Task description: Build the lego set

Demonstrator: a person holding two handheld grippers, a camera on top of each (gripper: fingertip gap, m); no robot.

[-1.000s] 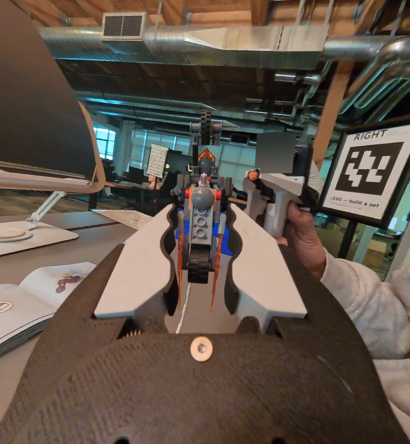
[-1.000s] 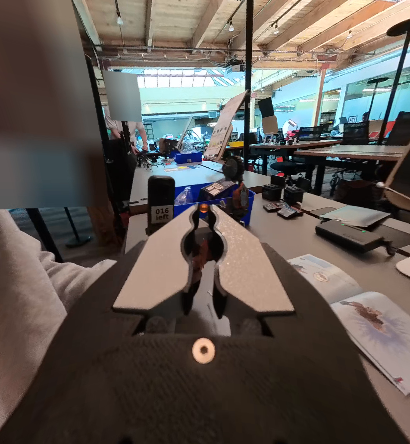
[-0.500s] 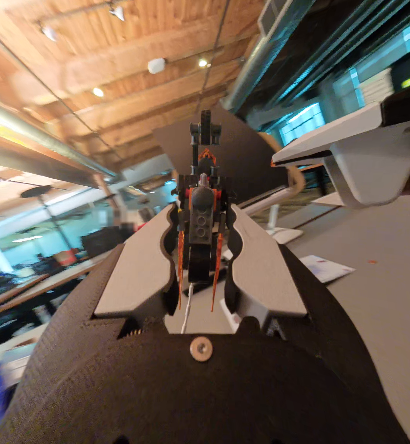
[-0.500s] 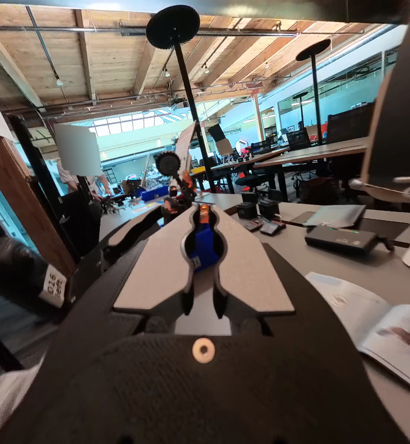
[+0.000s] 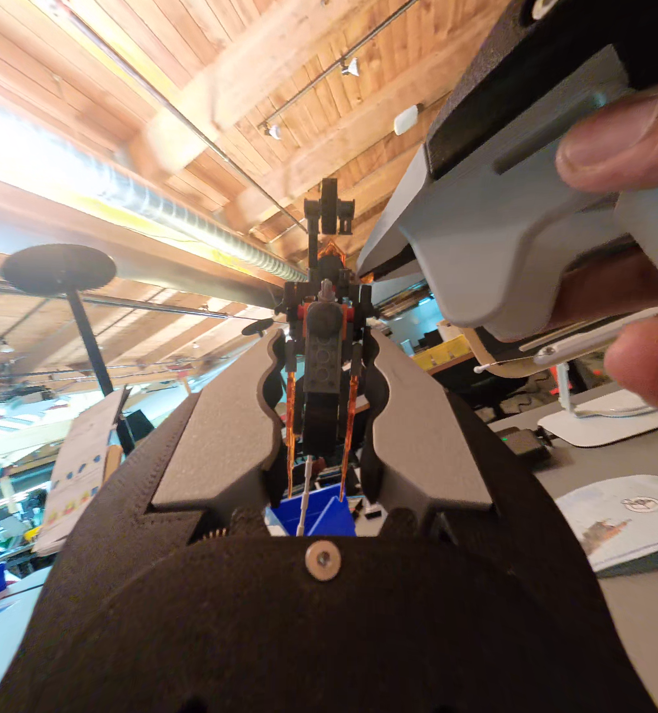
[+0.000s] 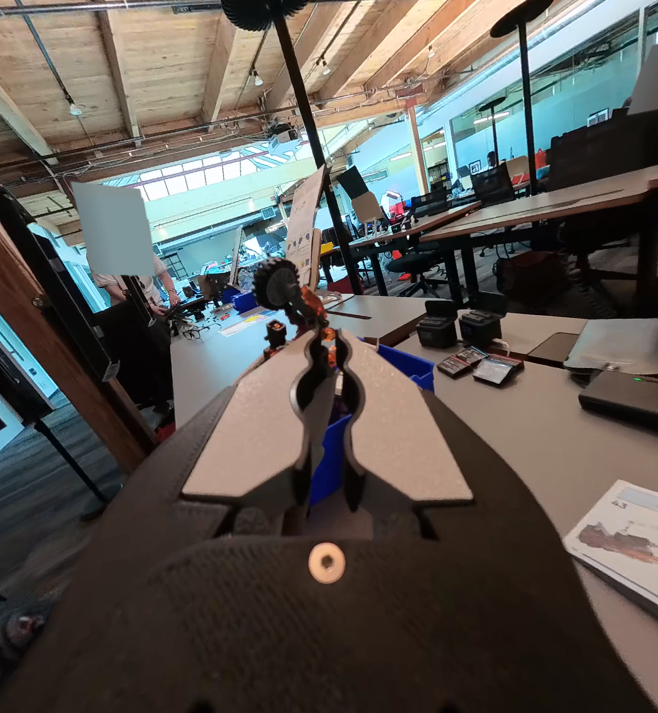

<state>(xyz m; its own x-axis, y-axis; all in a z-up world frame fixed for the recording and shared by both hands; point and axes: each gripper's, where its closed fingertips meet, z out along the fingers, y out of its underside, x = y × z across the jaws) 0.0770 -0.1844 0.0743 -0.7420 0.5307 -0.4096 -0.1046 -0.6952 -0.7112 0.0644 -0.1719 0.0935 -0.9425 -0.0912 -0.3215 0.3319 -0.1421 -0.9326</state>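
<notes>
The left gripper (image 5: 325, 359) is closed on the lego model (image 5: 321, 370), which stands in the middle of the frame against the wooden ceiling. The right gripper (image 6: 326, 339) comes from the upper right of the left wrist view, its jaws pinching a small orange piece (image 6: 329, 335) beside the model's black wheel (image 6: 277, 283). Below lie a blue bin (image 6: 408, 366) and an open instruction booklet (image 6: 628, 540), lower right; its printed writing is too small to read.
</notes>
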